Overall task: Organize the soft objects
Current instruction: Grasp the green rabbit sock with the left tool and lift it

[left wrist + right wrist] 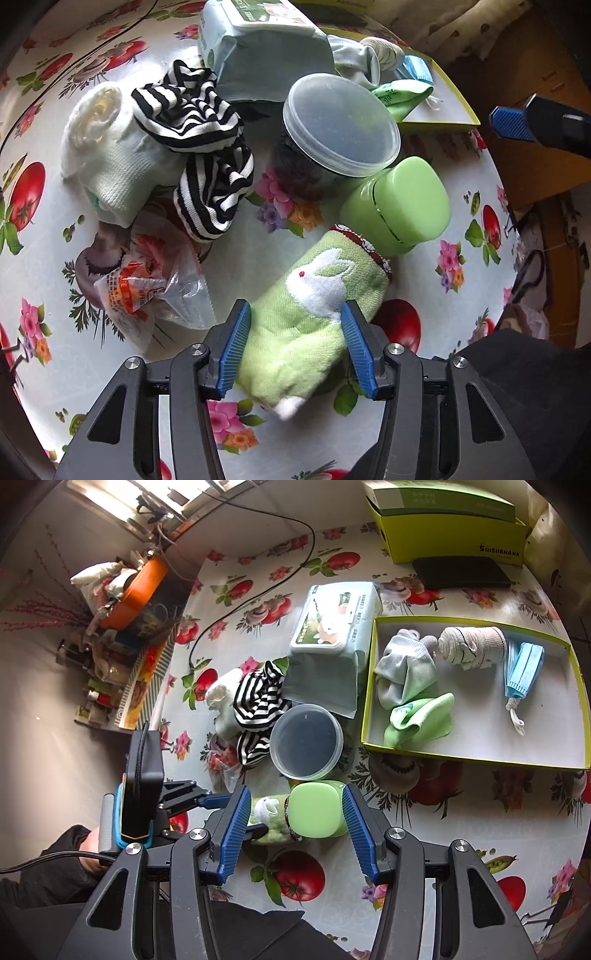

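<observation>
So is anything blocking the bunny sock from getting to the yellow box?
Yes. The green case and the lidded clear tub sit between the bunny sock and the yellow box; lifting over them should work.

Table (461, 834), covered in an oilcloth printed with tomatoes and flowers. Landmark: clear-lidded round tub (306, 741). Against the tub's near side, a green plastic case (318, 808), with a green rabbit sock (314, 317) just beside that. Left of the tub, a striped cloth (258, 709) and white sock (221, 696). Behind the tub, a wipes pack (332, 642). Right of it, an open yellow-green box (476, 758).
</observation>
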{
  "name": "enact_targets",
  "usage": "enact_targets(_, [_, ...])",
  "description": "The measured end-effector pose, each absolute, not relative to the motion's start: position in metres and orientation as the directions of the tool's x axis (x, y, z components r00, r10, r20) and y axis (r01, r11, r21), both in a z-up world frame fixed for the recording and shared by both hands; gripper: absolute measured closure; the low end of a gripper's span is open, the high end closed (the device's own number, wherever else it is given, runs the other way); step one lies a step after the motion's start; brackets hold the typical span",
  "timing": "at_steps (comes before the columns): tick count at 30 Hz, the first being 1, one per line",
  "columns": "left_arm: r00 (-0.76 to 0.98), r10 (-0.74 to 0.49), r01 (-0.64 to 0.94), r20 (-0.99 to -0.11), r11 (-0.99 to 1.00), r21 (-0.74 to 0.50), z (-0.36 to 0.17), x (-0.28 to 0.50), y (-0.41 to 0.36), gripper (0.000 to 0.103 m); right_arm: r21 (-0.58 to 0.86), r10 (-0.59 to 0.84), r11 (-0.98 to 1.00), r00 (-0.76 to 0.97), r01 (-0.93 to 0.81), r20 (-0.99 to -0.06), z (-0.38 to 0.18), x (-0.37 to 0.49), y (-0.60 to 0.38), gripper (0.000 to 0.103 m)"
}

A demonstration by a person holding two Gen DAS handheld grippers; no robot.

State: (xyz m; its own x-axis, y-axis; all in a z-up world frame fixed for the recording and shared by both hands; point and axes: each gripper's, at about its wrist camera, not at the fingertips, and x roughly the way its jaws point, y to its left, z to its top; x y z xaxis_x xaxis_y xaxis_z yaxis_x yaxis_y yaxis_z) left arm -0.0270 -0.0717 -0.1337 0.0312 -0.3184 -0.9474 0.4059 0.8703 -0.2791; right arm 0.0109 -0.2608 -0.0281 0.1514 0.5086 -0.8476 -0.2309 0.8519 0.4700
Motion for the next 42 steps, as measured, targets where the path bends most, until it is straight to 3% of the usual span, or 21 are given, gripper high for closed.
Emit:
enact_targets(3, [0.028, -0.339, 0.43, -0.94, 0.853, -0.295, -0.138, -0.029, -0.077, 0.032, 0.47, 0.509, 0.851, 0.152, -0.233, -0.847, -0.028, 0.011, -0.26, 0.052])
enact_targets(7, [0.041, -0.315, 0.422, -0.948, 0.866, -0.27, -0.138, -0.031, -0.08, 0.034, 0.472, 0.513, 0.849, 0.156, -0.238, -0.844, -0.026, 0.011, -0.26, 0.052])
enact_targets(9, [0.019, -0.349, 0.396, -0.937, 0.863, -0.314, -0.137, -0.03, -0.077, 0.06, 0.472, 0.515, 0.847, 0.16, -0.242, -0.842, -0.024, 0.011, -0.261, 0.052])
enact_targets(12, [0.039, -0.352, 0.378, -0.935, 0.872, -0.312, -0.13, -0.032, -0.071, 0.078, 0.476, 0.521, 0.844, 0.166, -0.249, -0.837, -0.021, 0.01, -0.262, 0.052])
enact_targets(18, [0.108, -0.389, 0.294, -0.915, 0.892, -0.345, -0.108, -0.033, -0.045, 0.094, 0.477, 0.526, 0.84, 0.172, -0.259, -0.833, -0.018, 0.011, -0.261, 0.052])
enact_targets(32, [0.185, -0.391, 0.246, -0.902, 0.906, -0.343, -0.084, -0.037, -0.009, 0.096, 0.489, 0.544, 0.822, 0.146, -0.293, -0.826, -0.019, 0.013, -0.248, 0.052])
enact_targets(37, [0.132, -0.375, 0.275, -0.918, 0.903, -0.329, -0.096, -0.033, -0.014, 0.096, 0.49, 0.543, 0.823, 0.144, -0.288, -0.827, -0.02, 0.014, -0.249, 0.052])
enact_targets(41, [0.128, -0.294, 0.29, -0.947, 0.925, -0.248, -0.108, -0.028, -0.023, 0.063, 0.491, 0.544, 0.823, 0.145, -0.287, -0.827, -0.02, 0.013, -0.25, 0.052])
enact_targets(42, [0.13, -0.292, 0.306, -0.948, 0.921, -0.241, -0.108, -0.028, -0.025, 0.061, 0.49, 0.543, 0.823, 0.146, -0.286, -0.827, -0.02, 0.013, -0.25, 0.052])
